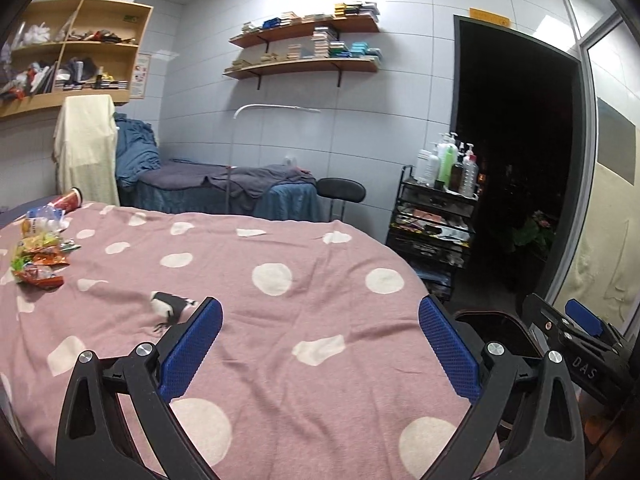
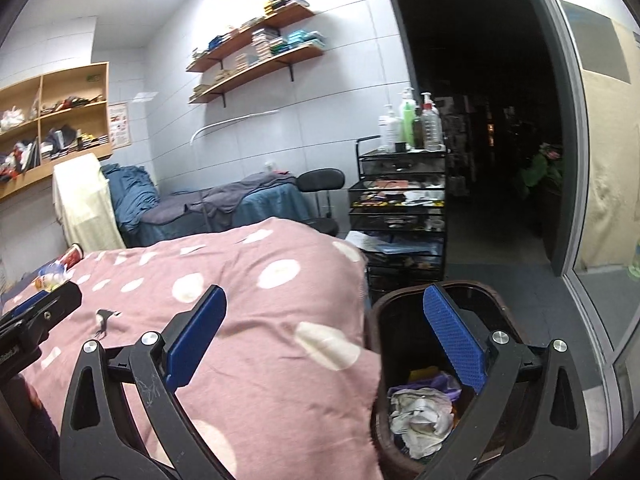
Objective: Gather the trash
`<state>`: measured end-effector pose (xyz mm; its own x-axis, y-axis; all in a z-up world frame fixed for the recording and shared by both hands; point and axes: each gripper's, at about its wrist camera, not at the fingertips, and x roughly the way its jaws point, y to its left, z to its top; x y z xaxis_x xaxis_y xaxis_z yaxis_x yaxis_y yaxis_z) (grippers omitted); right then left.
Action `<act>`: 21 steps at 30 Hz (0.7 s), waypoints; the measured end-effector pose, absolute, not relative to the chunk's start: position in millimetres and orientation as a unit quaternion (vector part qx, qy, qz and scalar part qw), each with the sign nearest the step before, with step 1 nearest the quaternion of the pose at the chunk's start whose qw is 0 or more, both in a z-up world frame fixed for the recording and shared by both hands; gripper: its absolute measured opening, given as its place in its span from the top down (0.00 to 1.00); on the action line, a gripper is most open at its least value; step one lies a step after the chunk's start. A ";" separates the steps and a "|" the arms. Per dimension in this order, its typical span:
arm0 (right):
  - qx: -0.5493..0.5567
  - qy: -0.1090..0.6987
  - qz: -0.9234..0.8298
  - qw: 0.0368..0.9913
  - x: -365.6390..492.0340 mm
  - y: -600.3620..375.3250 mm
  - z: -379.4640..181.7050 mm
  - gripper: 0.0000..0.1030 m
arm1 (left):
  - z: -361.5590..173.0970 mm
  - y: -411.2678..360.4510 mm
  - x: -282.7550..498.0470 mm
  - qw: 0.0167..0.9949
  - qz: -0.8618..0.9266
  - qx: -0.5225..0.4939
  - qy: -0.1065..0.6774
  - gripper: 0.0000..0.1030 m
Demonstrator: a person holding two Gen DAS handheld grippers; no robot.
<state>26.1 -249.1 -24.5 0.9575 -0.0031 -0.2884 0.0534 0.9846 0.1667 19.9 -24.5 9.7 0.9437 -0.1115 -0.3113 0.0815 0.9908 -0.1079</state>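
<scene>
- Left wrist view: the left gripper [image 1: 320,344] is hovering over the pink dotted blanket [image 1: 280,240], jaws spread wide and gripping nothing. The trash — a pile of snack wrappers [image 1: 38,258] with a red cup [image 1: 69,201] behind it — is lying at the blanket's far left edge, well apart from the fingers. Reaching well probably means swinging left and coming down over one wrapper, not the whole heap.
- Right wrist view: the right gripper [image 2: 324,344] is also gaping wide and empty, poised partly over the brown bin [image 2: 380,360] beside the bed — crumpled paper [image 2: 420,416] is already sitting inside. Keeping it clear of the rim looks wise.
</scene>
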 end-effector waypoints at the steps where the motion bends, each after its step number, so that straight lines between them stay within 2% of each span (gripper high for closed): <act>1: 0.084 0.145 -0.010 0.986 24.8 -243.9 -24.0 0.05 | 9.9 -21.3 16.9 0.985 -0.046 -0.049 0.158 0.05; 21: 0.052 0.138 0.041 0.988 -3.3 -194.6 -24.1 0.05 | 12.2 -1.7 -5.3 0.988 -0.012 -0.060 0.138 0.05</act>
